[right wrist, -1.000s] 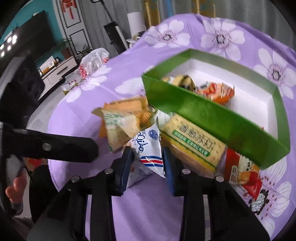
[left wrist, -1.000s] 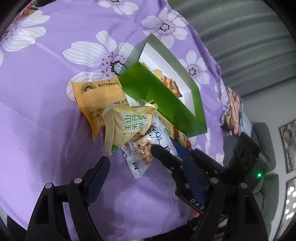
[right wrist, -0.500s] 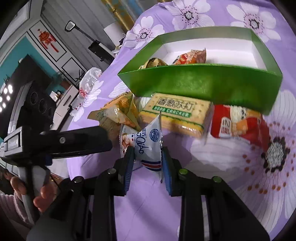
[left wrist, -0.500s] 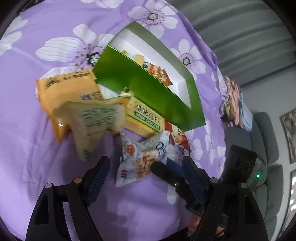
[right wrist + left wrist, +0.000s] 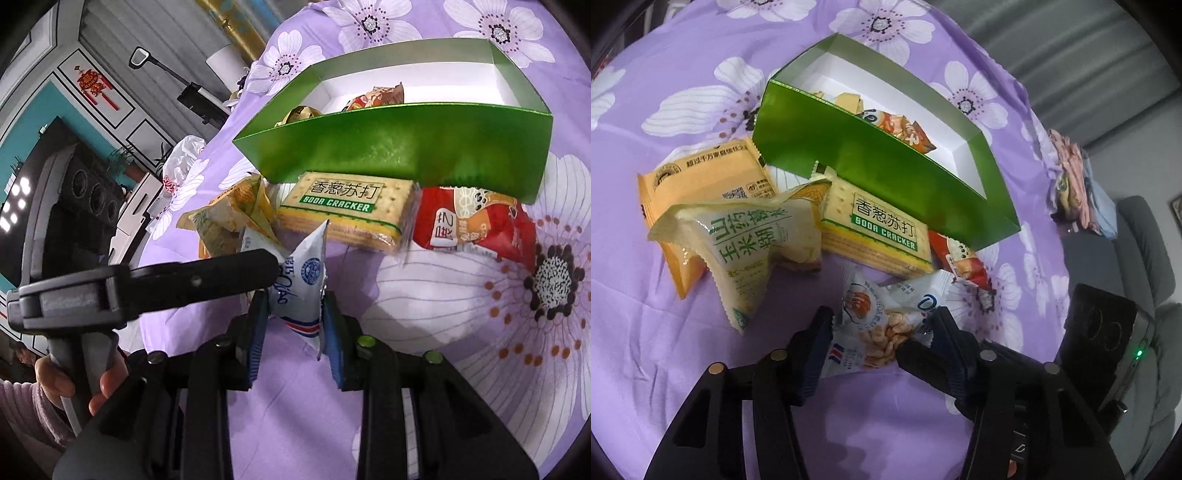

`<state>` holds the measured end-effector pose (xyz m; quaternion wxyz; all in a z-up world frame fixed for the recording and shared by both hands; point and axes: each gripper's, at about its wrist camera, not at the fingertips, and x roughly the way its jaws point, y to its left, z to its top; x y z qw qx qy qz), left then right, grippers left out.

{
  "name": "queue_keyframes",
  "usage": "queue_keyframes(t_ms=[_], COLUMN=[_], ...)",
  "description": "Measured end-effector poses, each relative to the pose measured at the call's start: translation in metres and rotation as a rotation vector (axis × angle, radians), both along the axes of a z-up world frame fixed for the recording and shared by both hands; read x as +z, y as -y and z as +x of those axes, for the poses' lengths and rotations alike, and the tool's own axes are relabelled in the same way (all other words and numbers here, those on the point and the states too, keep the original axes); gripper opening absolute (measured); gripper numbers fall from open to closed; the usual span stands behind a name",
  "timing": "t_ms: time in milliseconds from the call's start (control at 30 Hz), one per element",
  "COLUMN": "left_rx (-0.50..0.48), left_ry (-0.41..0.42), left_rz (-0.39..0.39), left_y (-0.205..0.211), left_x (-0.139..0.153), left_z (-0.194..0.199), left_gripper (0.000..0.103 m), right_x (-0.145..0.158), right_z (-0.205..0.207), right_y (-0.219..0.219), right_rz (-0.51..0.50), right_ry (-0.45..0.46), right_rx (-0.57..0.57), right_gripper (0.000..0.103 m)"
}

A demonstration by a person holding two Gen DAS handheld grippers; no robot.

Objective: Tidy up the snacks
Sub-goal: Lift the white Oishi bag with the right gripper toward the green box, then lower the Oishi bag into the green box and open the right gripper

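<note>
My right gripper (image 5: pixel 293 314) is shut on a white snack packet (image 5: pixel 303 284) and holds it in front of the green box (image 5: pixel 399 147). In the left wrist view the same white packet (image 5: pixel 879 328) sits between the open fingers of my left gripper (image 5: pixel 881 332), whose left finger touches its edge. The green box (image 5: pixel 871 162) holds a few snacks. Before it lie a soda cracker pack (image 5: pixel 875 232), a pale green-lettered bag (image 5: pixel 746 243), an orange packet (image 5: pixel 701 181) and a red packet (image 5: pixel 964 258).
The table carries a purple flowered cloth (image 5: pixel 665 332). A sofa (image 5: pixel 1137 266) stands to the right beyond the table edge. In the right wrist view, a plastic bag (image 5: pixel 181 166) lies at the far table edge, with a TV cabinet behind.
My left gripper has moved in and narrowed around the white packet. My right gripper has drawn the packet back from the pile, uncovering the soda cracker pack.
</note>
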<state>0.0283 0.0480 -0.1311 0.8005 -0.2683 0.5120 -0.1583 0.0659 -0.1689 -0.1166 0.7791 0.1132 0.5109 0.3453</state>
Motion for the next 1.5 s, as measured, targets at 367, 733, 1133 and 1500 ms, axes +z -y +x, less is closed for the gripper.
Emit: queue_keyframes(t_ms=[367,733,1133,1500], left_rx=[-0.062,-0.076,-0.095,-0.129], left_ry=[0.038,0.086,0.192,0.261], left_rz=[0.099,0.117,0.139,0.15], left_y=[0.019,0.021,0.028,0.035], left_x=[0.003,0.02,0.056,0.089], left_z=[-0.003,-0.013,-0.007,0.035], left_gripper=[0.052,0.052,0.052,0.052], right_x=[0.001,0.017,0.051,0.078], right_z=[-0.008,-0.016,-0.012,0.023], right_y=[-0.008,-0.006,-0.001,0.005], right_rz=[-0.053,-0.051,-0.034,-0.024], right_ry=[0.05,0.107,0.209,0.313], right_rx=[0.012,0.013,-0.011,-0.053], right_gripper=[0.027,0.025,0.025,0.025])
